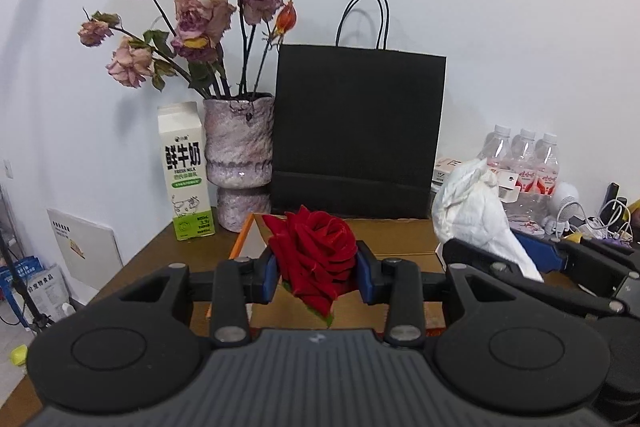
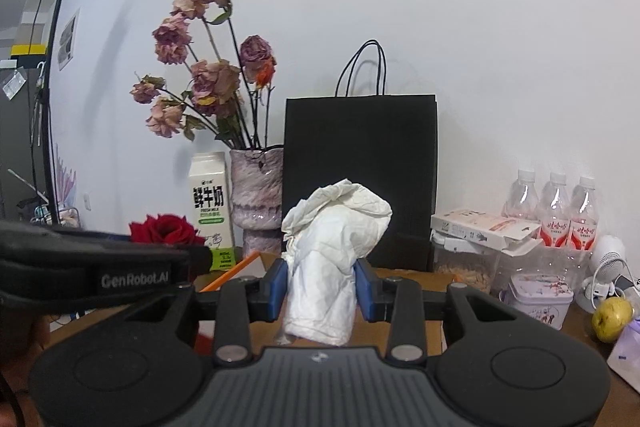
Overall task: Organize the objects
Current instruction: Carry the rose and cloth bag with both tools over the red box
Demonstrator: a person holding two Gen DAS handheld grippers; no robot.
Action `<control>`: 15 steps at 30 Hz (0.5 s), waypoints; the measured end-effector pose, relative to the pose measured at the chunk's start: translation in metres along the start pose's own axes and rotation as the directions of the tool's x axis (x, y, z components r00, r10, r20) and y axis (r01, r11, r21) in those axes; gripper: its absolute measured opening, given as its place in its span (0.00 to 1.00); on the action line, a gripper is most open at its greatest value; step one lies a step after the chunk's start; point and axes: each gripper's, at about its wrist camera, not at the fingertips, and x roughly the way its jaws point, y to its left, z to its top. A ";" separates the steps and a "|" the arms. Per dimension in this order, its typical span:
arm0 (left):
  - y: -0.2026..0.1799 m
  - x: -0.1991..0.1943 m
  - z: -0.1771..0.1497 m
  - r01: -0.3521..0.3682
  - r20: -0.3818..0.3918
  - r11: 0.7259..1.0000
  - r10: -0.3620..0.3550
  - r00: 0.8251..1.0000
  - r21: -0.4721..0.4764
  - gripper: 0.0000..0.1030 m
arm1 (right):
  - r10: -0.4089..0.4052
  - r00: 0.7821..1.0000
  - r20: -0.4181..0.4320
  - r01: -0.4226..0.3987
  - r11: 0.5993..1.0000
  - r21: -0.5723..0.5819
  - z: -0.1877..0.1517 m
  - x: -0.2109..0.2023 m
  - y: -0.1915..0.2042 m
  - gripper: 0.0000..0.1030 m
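Note:
A red rose head [image 1: 316, 255] sits clamped between the blue pads of my left gripper [image 1: 316, 273], held above a cardboard box [image 1: 400, 239]. My right gripper [image 2: 321, 287] is shut on a crumpled white paper wad [image 2: 332, 247], also held up over the box. In the left wrist view the right gripper [image 1: 516, 251] shows at the right edge with the paper wad [image 1: 476, 215] in it. In the right wrist view the left gripper's body crosses the left side, with the rose [image 2: 164, 229] peeking above it. A black paper bag [image 1: 356, 131] stands upright behind the box.
A pink stone vase [image 1: 240, 155] of dried roses and a milk carton [image 1: 186, 171] stand at the back left on the brown table [image 1: 160, 259]. Water bottles [image 2: 556, 211], a tin [image 2: 538, 299], a small carton, a yellow-green fruit [image 2: 612, 319] and cables crowd the right side. A camera stand rises far left.

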 end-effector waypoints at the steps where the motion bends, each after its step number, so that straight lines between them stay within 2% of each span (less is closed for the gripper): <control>1: 0.000 0.004 0.001 0.000 -0.005 1.000 0.000 1.000 -0.006 0.37 | 0.002 1.000 -0.002 -0.002 1.000 0.002 0.001 0.004 -0.002 0.34; 15: 0.005 0.067 0.016 -0.056 -0.069 0.998 0.055 0.996 -0.023 0.37 | 0.012 0.997 -0.078 -0.011 1.000 0.003 0.008 0.070 -0.017 0.34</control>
